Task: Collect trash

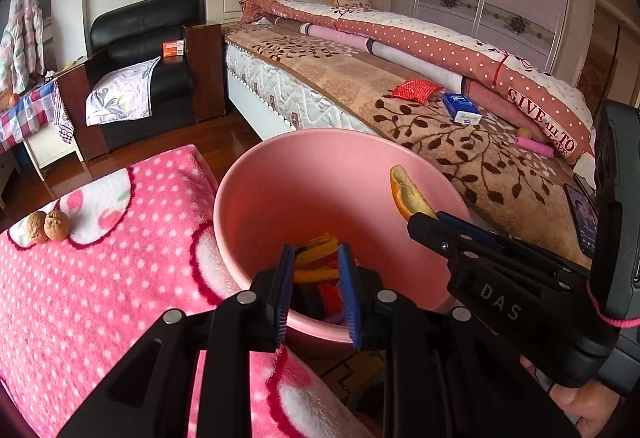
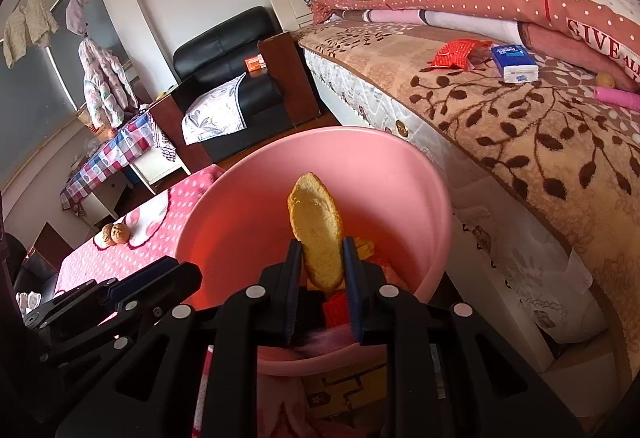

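A pink bin [image 1: 304,141] stands between a pink dotted blanket and the bed, with yellow peels [image 1: 316,244] and red scraps at its bottom. My left gripper [image 1: 316,258] hangs over the bin's near rim, its blue pads apart with nothing between them. My right gripper [image 2: 320,246] is shut on a piece of orange peel [image 2: 316,213], held upright over the bin [image 2: 280,149]. In the left wrist view the same orange peel [image 1: 410,193] sticks up from the right gripper [image 1: 424,220] above the bin's right side.
Two walnuts [image 1: 48,226] lie on the pink blanket [image 1: 100,298] to the left. On the bed [image 1: 460,157] are a red wrapper [image 1: 416,89], a blue tissue pack [image 1: 460,107], a pink cylinder [image 1: 534,145] and a phone [image 1: 584,217]. A black armchair [image 1: 148,37] stands behind.
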`<state>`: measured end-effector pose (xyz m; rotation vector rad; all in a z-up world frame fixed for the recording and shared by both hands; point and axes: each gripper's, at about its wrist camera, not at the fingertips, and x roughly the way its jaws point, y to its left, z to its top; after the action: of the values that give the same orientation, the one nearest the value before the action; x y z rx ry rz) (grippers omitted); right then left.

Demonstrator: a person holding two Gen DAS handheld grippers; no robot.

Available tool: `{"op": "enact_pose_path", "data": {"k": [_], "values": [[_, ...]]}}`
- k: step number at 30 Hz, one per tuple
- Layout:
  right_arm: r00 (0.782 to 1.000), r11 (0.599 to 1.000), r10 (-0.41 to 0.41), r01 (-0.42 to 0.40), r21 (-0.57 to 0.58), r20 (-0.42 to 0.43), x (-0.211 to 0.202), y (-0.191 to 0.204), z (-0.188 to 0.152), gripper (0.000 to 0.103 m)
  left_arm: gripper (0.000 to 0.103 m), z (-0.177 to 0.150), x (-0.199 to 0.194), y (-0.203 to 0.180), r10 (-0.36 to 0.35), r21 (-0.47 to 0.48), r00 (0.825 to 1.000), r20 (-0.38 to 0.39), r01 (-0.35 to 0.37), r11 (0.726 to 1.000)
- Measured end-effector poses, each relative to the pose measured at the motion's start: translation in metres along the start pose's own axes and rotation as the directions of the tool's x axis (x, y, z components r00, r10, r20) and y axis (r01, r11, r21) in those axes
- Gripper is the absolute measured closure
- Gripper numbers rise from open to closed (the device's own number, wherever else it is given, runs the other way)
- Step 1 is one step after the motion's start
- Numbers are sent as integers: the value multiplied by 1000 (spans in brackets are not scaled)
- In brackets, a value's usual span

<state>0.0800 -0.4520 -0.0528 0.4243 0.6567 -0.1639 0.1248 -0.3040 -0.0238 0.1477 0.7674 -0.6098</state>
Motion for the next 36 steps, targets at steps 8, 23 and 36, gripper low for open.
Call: {"op": "enact_pose_path", "data": {"k": [8, 23, 36], "values": [[1000, 1000, -5, 5, 22, -16, 2, -5, -1, 81, 57, -1, -5, -1, 2, -5, 1000, 10, -2, 1000], [1000, 1000, 5, -5, 28, 0, -13, -2, -4, 70, 50, -4, -32, 6, -3, -35, 999, 48, 5, 999], [1000, 1000, 12, -12, -21, 22, -40, 23, -17, 70, 50, -15, -70, 12, 21, -41, 994, 103, -16, 999]]}}
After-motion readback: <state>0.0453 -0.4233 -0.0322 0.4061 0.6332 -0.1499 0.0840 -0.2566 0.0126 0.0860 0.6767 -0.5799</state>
